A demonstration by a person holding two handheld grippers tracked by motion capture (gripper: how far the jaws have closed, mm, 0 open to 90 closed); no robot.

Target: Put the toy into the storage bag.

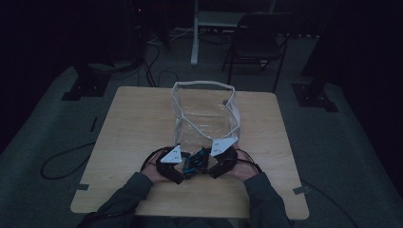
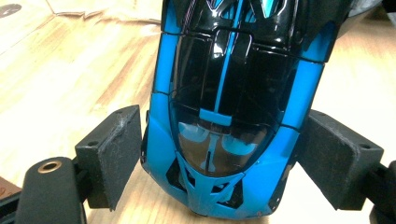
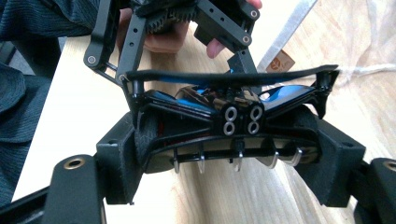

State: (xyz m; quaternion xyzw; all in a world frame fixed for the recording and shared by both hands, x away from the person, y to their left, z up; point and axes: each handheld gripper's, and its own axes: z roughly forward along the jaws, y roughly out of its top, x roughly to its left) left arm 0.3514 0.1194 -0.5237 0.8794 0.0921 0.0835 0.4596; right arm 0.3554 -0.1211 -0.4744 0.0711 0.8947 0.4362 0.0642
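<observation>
High view is showing the left gripper and right gripper meeting over a glossy blue-and-black plastic toy sports car at the near side of the pale wooden table. Left gripper view is placing the car's nose between its jaws, whose pads are sitting beside the flanks with contact unclear. Right gripper view is showing its jaws pressing the rear wheels, gripping. A clear plastic zip bag is standing open just beyond. I judge the grasp is being secured; next calls for a level two-handed lift into the bag's mouth.
</observation>
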